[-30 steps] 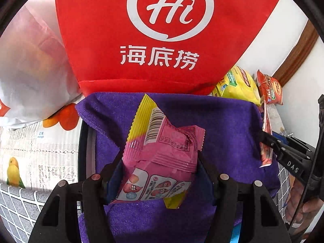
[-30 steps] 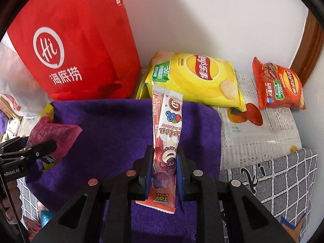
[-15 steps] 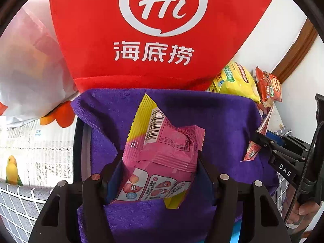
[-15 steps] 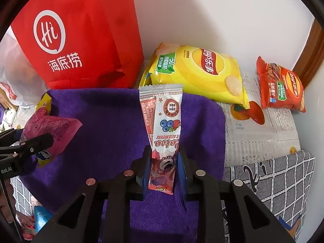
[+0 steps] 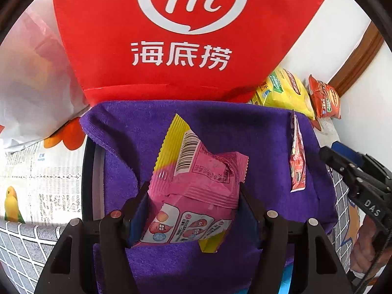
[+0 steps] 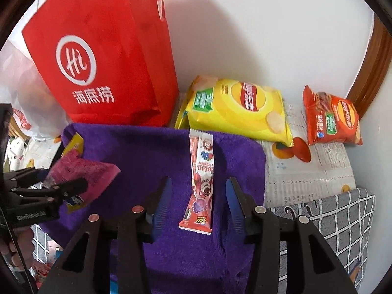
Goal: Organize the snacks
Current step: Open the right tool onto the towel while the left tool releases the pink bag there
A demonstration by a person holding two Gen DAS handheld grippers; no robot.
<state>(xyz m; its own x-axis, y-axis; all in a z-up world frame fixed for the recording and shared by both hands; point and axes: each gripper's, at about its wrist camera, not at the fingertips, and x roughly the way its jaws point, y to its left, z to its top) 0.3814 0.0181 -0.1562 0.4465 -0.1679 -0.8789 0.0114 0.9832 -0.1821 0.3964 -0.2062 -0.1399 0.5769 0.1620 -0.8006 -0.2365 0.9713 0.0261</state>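
My left gripper (image 5: 193, 193) is shut on a pink and yellow snack packet (image 5: 196, 188) and holds it over the purple towel (image 5: 137, 132). The packet also shows in the right wrist view (image 6: 83, 174), held by the left gripper (image 6: 73, 183). My right gripper (image 6: 197, 196) is open, its blue pads either side of a long red and white snack stick (image 6: 202, 178) that lies on the purple towel (image 6: 147, 152). The stick also shows in the left wrist view (image 5: 297, 156), with the right gripper (image 5: 335, 156) beside it.
A red Hi shopping bag (image 6: 103, 56) stands behind the towel against the wall. A yellow chips bag (image 6: 237, 107) and an orange snack bag (image 6: 330, 117) lie at the back right on a printed cloth (image 6: 306, 171). A white plastic bag (image 5: 29, 80) is at left.
My right gripper has opened and let go of the snack stick, which now lies on the towel. The left gripper still holds the pink packet, nearly unmoved.
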